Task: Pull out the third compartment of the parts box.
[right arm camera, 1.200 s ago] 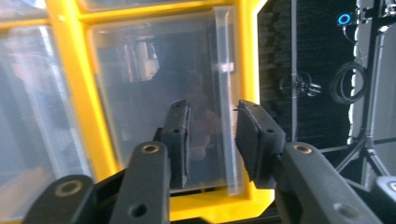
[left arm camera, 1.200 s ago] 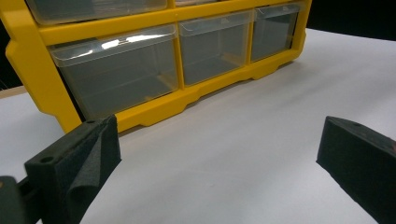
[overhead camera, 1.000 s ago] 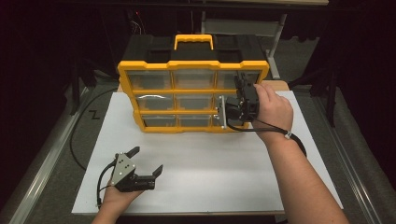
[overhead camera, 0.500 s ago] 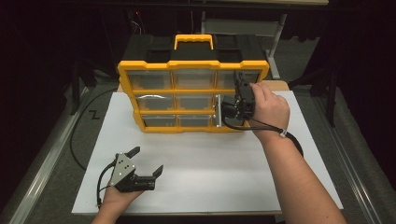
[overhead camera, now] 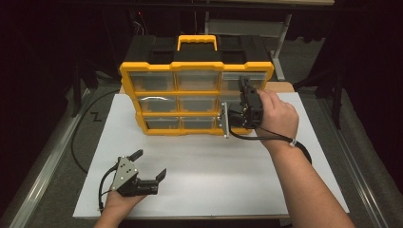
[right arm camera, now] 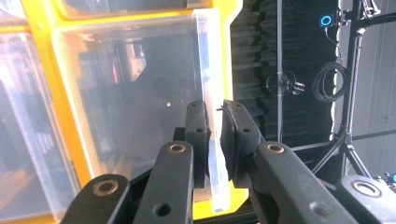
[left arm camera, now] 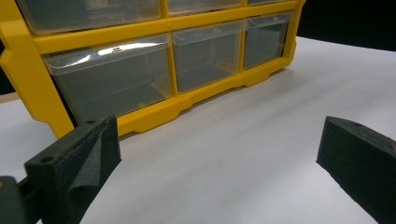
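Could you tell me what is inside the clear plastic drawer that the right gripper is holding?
The clear plastic drawer in the yellow organiser looks empty through its front; the right gripper covers its lower edge, so that strip stays unseen.

No text, label, brand, number or sign can be read anywhere. The yellow organizer case (overhead camera: 196, 64), its clear drawers (left arm camera: 110, 74) and the white table (overhead camera: 204, 171) carry no legible print. A small pale mark on the dark floor (overhead camera: 96, 117) left of the table is too faint to read.
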A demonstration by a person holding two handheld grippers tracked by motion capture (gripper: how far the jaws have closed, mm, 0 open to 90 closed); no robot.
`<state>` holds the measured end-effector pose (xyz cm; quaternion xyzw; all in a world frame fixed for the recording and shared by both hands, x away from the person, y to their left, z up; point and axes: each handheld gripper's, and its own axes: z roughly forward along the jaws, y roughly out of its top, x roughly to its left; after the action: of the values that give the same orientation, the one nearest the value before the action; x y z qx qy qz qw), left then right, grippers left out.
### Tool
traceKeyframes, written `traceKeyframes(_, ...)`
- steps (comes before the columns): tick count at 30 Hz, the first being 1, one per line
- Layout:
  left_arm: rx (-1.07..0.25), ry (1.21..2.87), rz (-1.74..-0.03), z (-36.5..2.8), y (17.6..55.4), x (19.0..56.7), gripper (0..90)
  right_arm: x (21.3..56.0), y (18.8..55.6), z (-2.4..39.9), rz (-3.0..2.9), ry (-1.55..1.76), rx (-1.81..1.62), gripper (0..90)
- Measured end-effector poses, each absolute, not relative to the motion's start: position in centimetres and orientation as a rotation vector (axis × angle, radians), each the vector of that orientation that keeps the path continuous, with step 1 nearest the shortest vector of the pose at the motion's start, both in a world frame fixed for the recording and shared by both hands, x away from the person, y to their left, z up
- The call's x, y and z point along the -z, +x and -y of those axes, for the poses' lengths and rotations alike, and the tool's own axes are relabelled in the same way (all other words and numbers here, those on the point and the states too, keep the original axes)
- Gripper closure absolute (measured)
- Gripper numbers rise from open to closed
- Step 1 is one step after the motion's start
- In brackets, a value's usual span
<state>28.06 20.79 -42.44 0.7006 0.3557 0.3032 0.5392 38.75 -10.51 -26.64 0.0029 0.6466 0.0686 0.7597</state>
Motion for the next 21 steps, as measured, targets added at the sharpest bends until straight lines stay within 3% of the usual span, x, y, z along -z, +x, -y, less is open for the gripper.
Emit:
traceKeyframes(5,-0.72,1.663,-0.837,-20.8,28.0,42.4,0.5,26.5,37.8,10.7,-1.424,-0.001,-0.157,81.6)
traceKeyframes(7,-0.72,1.662,-0.838,-20.8,28.0,42.4,0.5,26.2,37.7,10.7,-1.445,0.006,-0.169,73.7)
traceKeyframes(12,-0.72,1.66,-0.835,-20.8,28.0,42.4,0.5,25.6,37.8,11.0,-1.482,0.026,-0.171,67.6)
traceKeyframes(21,-0.717,1.656,-0.832,-20.9,28.0,42.4,0.5,25.0,38.2,11.5,-1.518,0.046,-0.153,70.0)
